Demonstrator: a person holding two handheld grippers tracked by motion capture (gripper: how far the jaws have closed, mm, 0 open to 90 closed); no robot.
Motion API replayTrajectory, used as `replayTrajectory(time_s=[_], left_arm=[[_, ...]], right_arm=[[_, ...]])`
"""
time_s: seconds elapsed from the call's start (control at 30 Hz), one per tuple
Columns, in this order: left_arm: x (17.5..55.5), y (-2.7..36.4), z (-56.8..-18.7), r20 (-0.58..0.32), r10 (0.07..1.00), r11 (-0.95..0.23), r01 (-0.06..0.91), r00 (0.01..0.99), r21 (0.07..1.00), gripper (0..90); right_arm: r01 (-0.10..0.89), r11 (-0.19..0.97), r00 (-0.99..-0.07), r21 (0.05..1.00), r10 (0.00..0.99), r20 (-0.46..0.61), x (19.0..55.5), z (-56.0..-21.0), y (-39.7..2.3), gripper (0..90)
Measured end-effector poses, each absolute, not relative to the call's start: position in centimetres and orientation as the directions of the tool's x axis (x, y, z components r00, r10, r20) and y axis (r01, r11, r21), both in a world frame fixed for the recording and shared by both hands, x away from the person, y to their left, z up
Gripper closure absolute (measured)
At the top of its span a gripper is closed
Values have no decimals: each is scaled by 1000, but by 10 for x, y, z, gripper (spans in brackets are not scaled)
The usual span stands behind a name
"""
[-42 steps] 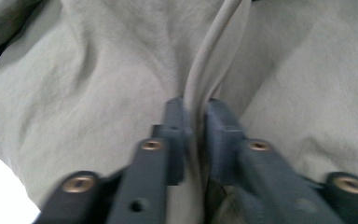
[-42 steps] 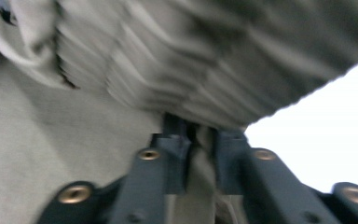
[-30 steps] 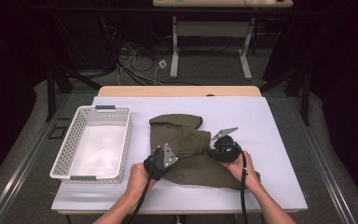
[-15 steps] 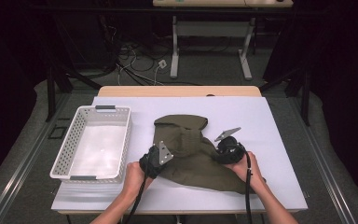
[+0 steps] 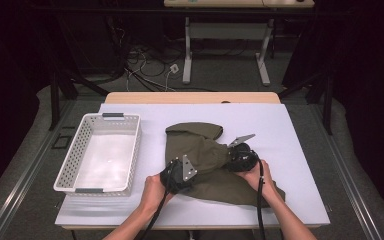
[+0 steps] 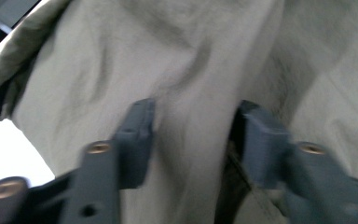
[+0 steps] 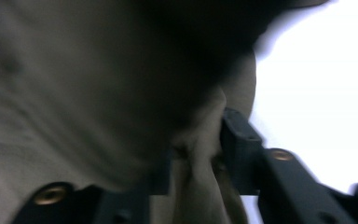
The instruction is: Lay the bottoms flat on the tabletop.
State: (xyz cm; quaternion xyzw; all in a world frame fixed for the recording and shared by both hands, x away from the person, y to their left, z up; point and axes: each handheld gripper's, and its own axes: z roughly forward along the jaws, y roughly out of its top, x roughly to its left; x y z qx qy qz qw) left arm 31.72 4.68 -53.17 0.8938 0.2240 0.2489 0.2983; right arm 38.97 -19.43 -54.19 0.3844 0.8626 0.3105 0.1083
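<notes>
White table (image 5: 300, 150) on grey floor (image 5: 25, 165), dark surroundings

One olive-green garment (image 5: 205, 155) lies on the table (image 5: 300, 150), the sole piece of clothing present. One white perforated basket (image 5: 70, 165) stands at the left of the same table. Two handheld grippers are counted: the left gripper (image 5: 177, 175) and the right gripper (image 5: 240, 157), one in each of the person's two hands. Each carries two black jaws, four in all, and one trailing cable, two in all. A second table (image 5: 230, 4) stands beyond, on two white legs.
</notes>
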Motion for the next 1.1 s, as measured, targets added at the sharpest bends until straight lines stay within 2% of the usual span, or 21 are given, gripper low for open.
replayTrajectory(time_s=[0.13,0.2,0.3,0.33,0.6,0.9,0.97,1.0,1.1], left_arm=[[317,49,-534,303,547,-714,246,780,656,773],[317,52,-534,301,553,-708,248,777,661,836],[318,57,-532,292,566,-696,257,771,670,853],[319,58,-531,292,571,-692,259,767,674,855],[322,72,-522,275,622,-645,281,733,711,858],[327,85,-519,251,669,-609,323,700,725,856],[327,84,-520,254,661,-618,319,706,718,853],[327,83,-521,255,656,-623,318,710,715,850],[326,79,-523,260,644,-635,312,720,707,841]], right_arm=[[602,493,-680,628,728,81,388,-543,-193,838],[612,498,-677,614,732,80,386,-540,-193,855],[598,478,-677,643,731,85,384,-539,-193,862],[603,499,-683,623,726,80,383,-535,-194,863],[585,514,-685,628,727,44,375,-527,-200,868],[629,525,-671,573,739,60,367,-516,-213,864],[624,548,-680,558,732,42,370,-521,-211,815],[629,538,-672,561,740,43,371,-522,-210,733],[609,510,-668,608,743,46,375,-524,-212,599]])
